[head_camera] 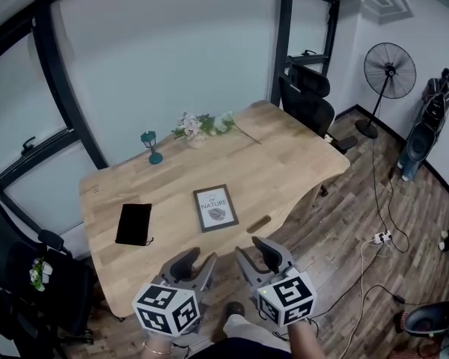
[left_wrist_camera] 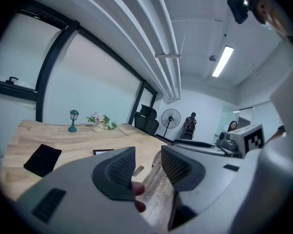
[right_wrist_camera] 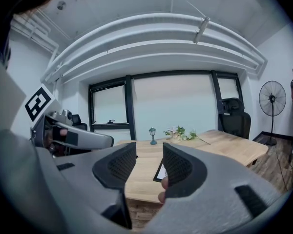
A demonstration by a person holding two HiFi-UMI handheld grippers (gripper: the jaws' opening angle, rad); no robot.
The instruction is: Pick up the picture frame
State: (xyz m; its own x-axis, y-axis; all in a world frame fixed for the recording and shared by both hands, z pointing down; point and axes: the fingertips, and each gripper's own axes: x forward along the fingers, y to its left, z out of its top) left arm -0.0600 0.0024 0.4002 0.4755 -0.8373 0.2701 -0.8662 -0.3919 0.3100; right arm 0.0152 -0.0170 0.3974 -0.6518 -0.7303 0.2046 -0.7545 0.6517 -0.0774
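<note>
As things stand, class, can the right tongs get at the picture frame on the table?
Probably yes. The right tongs are open and empty, at the near edge of the table, and the picture frame lies flat just ahead with only bare wood between them.

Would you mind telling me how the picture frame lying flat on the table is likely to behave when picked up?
The picture frame, with its straight dark border, probably stays stiff rather than flexing. Lying flat on the smooth table, it may slide when nudged, and its low edge looks hard to get under. Its front might be glazed, so possibly fragile.
</note>
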